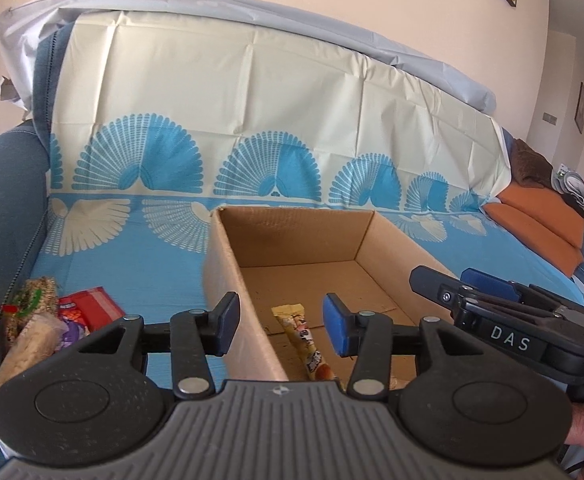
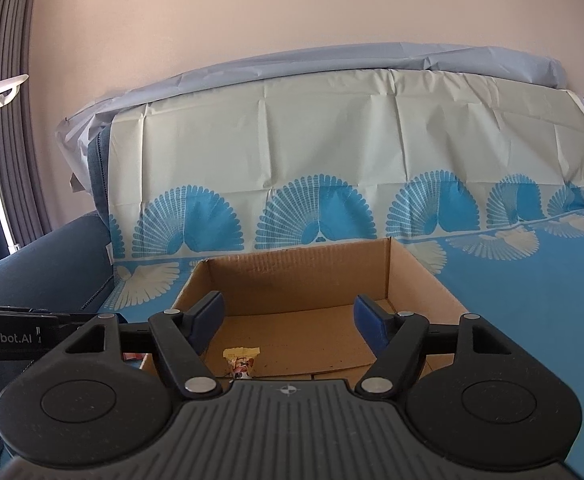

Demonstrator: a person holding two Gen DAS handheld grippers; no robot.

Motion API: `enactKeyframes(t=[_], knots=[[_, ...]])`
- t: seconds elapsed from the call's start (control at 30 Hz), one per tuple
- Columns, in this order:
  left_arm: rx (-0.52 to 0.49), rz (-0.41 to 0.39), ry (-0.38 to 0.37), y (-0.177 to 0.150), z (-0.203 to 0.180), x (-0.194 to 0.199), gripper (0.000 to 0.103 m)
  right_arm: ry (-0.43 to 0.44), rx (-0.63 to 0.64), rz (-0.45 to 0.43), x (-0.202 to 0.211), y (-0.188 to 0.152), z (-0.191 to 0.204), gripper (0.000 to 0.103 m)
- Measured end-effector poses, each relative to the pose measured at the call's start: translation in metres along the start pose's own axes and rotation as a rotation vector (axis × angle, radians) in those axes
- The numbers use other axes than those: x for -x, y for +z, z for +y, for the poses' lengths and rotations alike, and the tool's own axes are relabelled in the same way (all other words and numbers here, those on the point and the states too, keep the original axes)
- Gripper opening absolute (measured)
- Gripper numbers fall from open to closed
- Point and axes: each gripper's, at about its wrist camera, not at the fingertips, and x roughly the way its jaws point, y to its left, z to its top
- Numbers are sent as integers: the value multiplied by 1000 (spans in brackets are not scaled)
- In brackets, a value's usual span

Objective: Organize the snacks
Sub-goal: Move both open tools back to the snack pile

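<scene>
Left wrist view: both grippers, left gripper [image 1: 278,324] and right gripper [image 2: 288,322], stand open, empty. One yellow snack bar [image 1: 304,336] lies in the cardboard box [image 1: 292,236]; remaining snack packets [image 1: 52,320], probably light and crinkly, wait left; pinch mid-body.

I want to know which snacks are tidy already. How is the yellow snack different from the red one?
The yellow snack packet lies alone inside the cardboard box; the red snack packet sits outside it, left of the box. The yellow one is long and thin; the red one looks wider and boxy. The red one is bunched with other snacks; the yellow has none touching. Neither is held by tongs.
</scene>
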Motion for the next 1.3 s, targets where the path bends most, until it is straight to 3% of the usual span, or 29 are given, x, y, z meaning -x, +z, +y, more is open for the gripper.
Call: enactKeyframes(t=[0.3,0.43,0.57,0.63,0.7,0.77,0.83,1.07,1.3], knots=[[-8,-41,72,0,25,32,51,69,30,-8,6,2,37,73],[-66,-67,101,4,48,48,50,103,54,-15,7,2,55,73],[-142,-65,177,3,76,56,46,139,81,-31,8,0,71,71],[-162,-72,236,-14,96,59,46,162,89,-34,8,-1,77,68],[-53,-13,297,-27,121,54,39,193,96,-35,7,-3,85,67],[62,-51,336,-34,144,60,39,220,114,-35,6,-6,93,65],[127,-38,356,-32,159,62,39,253,137,-24,5,-10,103,65],[167,23,384,-30,175,52,39,348,206,50,-5,-26,137,58],[141,92,408,-31,179,22,39,370,201,163,-37,-48,162,53]])
